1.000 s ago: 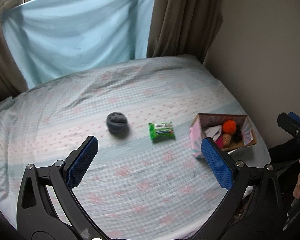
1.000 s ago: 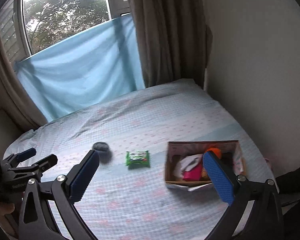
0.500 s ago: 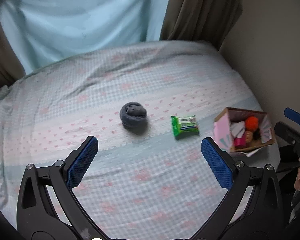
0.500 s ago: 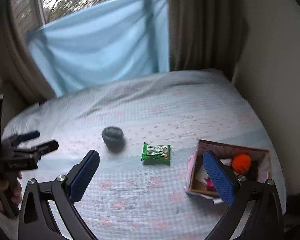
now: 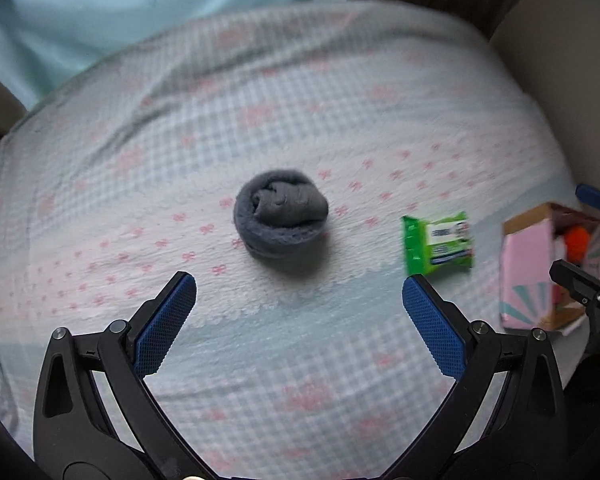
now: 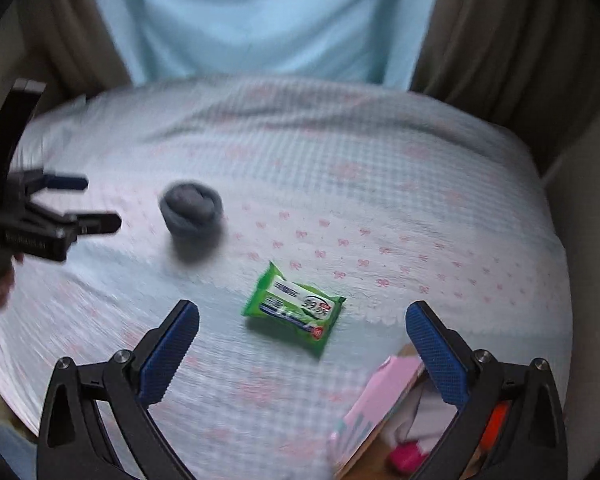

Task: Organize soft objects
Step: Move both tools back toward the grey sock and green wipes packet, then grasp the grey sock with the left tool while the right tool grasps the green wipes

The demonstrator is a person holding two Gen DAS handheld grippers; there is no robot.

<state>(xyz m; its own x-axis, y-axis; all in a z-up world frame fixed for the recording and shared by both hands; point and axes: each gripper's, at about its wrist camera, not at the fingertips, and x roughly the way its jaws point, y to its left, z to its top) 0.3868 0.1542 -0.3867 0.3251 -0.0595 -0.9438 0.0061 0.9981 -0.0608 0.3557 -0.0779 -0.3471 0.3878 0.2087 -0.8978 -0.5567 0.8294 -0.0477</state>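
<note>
Both grippers are closing in on the bed (image 5: 300,380) compared w/ a sec ago: the window and most of the curtains are dropping out of both views, and the items are looming larger. The left gripper (image 5: 299,300) is now lining up on the grey rolled sock bundle (image 5: 281,216), which is sitting mid-bed, just beyond the gap btwn its blue fingers (image 5: 164,320). The fingers are spread wide, holding nothing. The right gripper (image 6: 302,330) is likewise swinging down toward the green wipes pack (image 6: 294,307), which is lying flat btwn its fingers in the view but not touched; those fingers are also spread wide and empty.

Judging from this, two pickups are prob. starting at once, sock on the left, wipes in the middle, w/ the pink cardboard box (image 5: 526,276) at the right edge of the bed as the likely drop spot. It already holds an orange soft thing and other bits.

Hard to make out: the right wrist view is motion-blurred, esp. the sock and bed pattern. The box is cut off by the frame and the right finger there, so its contents are mostly hidden. In the left wrist view the wipes label is smeared, unreadable. A bit of the person's hand is showing at the far left edge, blurry.
</note>
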